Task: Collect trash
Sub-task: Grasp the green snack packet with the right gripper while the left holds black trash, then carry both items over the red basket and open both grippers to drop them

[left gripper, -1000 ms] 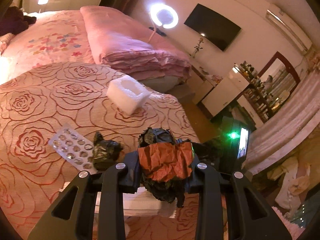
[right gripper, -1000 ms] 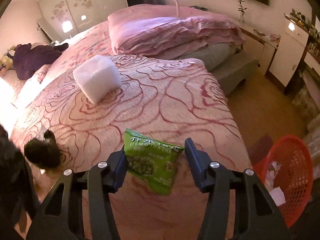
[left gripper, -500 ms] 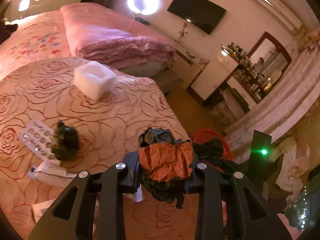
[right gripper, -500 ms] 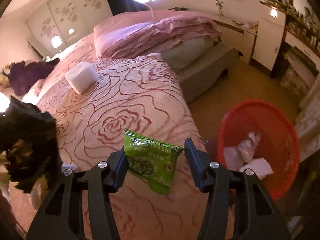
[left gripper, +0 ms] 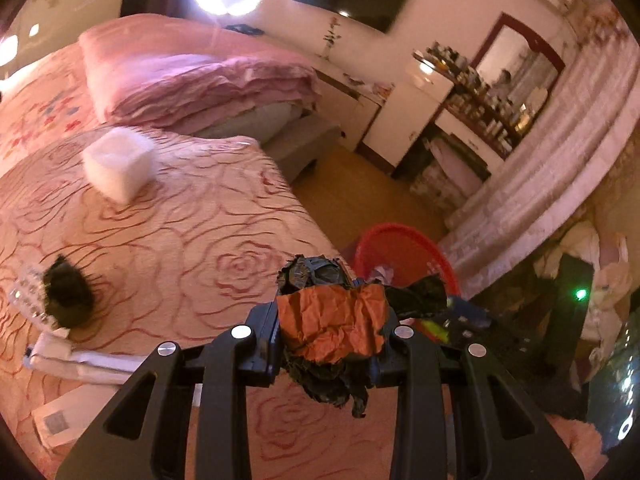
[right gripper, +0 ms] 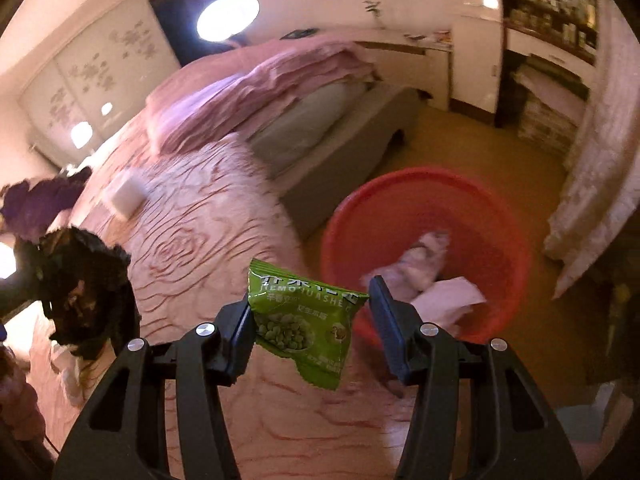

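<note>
My left gripper is shut on a wad of crumpled orange paper and black plastic, held over the bed's corner. The same black wad shows at the left of the right wrist view. My right gripper is shut on a green snack packet, which hangs between its fingers above the bed edge. A red basket stands on the floor just beyond the bed, with paper scraps inside. In the left wrist view the red basket sits right behind the held wad.
On the rose-patterned bedspread lie a white foam box, a black plastic wad, a blister pack and white papers. A folded pink quilt, a grey bench, cabinets and curtains surround the floor.
Both grippers have swung right, from over the bed toward its corner, each keeping its trash. The red basket has come much closer and now fills the middle right of the right wrist view.
</note>
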